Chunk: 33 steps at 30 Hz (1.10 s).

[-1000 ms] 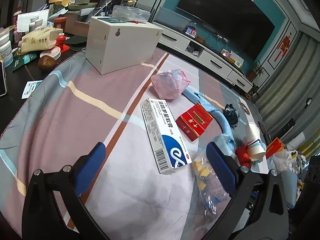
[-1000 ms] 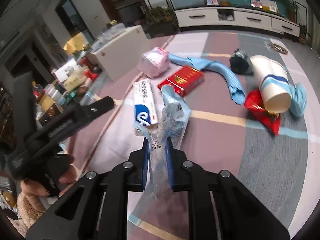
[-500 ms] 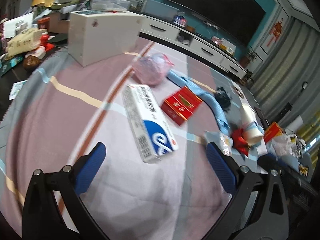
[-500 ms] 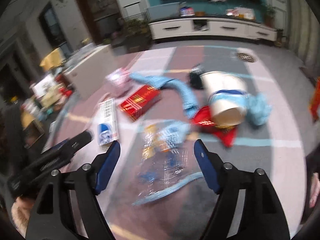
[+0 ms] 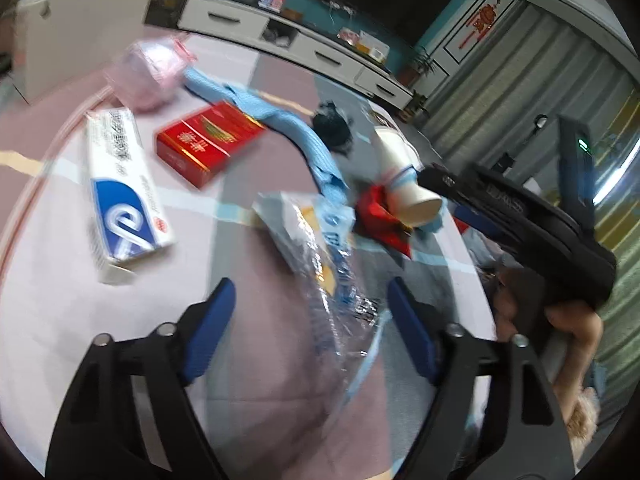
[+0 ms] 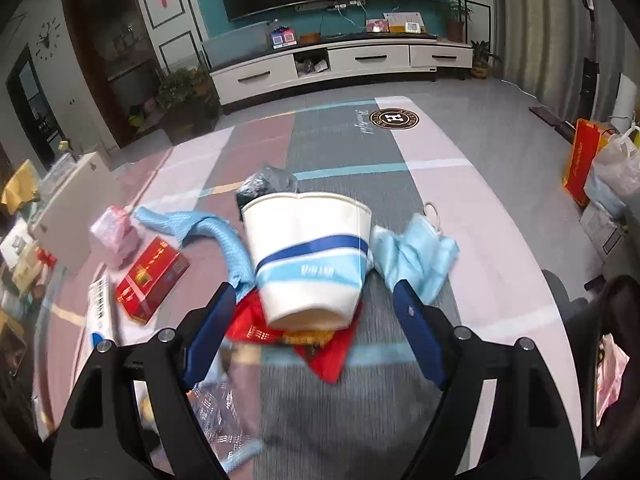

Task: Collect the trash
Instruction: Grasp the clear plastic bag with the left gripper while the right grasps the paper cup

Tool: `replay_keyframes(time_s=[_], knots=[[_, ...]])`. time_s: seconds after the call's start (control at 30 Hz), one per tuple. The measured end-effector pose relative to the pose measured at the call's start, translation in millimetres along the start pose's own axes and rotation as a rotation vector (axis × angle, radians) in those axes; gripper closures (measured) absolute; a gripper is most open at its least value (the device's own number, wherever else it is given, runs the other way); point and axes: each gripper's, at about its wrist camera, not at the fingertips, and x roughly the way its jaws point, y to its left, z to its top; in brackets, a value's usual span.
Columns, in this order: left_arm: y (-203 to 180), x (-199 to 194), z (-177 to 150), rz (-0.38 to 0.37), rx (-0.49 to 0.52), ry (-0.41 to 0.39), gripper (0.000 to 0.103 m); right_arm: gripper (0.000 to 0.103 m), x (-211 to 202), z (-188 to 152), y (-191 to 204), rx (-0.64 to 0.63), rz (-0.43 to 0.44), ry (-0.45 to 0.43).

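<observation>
A clear plastic wrapper (image 5: 320, 260) lies flat on the striped cloth between the fingers of my left gripper (image 5: 312, 324). Its jaws are closing and the pads are not touching the wrapper. My right gripper (image 6: 316, 332) hovers over a white paper cup (image 6: 308, 256) lying on its side on a red wrapper (image 6: 328, 344). Its jaws are opening; the cup's lower end sits between the fingertips, untouched. Around them lie a white-and-blue medicine box (image 5: 120, 184), a red box (image 5: 208, 144), a pink bag (image 5: 148, 72), a blue cloth (image 5: 288, 120), a black bag (image 6: 266, 182) and a blue face mask (image 6: 416, 252).
A white box (image 6: 76, 208) stands at the table's left, with clutter behind it. An orange bag (image 6: 584, 160) and a white plastic bag (image 6: 616, 172) sit on the floor to the right. A hand (image 5: 572, 320) shows at the table's right edge.
My right gripper let go of the clear wrapper, opened wide and swung right to the paper cup. My left gripper shifted right from the medicine box to the wrapper, and its jaws narrowed.
</observation>
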Motion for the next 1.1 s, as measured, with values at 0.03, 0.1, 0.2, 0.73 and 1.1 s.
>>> replay_keyframes(time_s=[0.03, 0.1, 0.2, 0.73, 1.1], knots=[[0, 3, 0, -0.017, -0.008, 0.007, 0.031, 0.023, 8, 3, 3, -0.029, -0.017, 0.002], [0, 10, -2, -0.030, -0.016, 0.017, 0.033, 0.024, 17, 6, 9, -0.058, -0.034, 0.003], [-3, 16, -3, -0.038, -0.010, 0.027, 0.038, 0.024, 30, 7, 9, -0.057, -0.011, 0.017], [-7, 15, -9, -0.038, -0.016, -0.020, 0.093, 0.034, 7, -7, 15, -0.034, 0.018, -0.046], [-3, -45, 3, -0.039, -0.039, -0.172, 0.093, 0.034, -65, -21, 21, -0.042, -0.016, -0.188]])
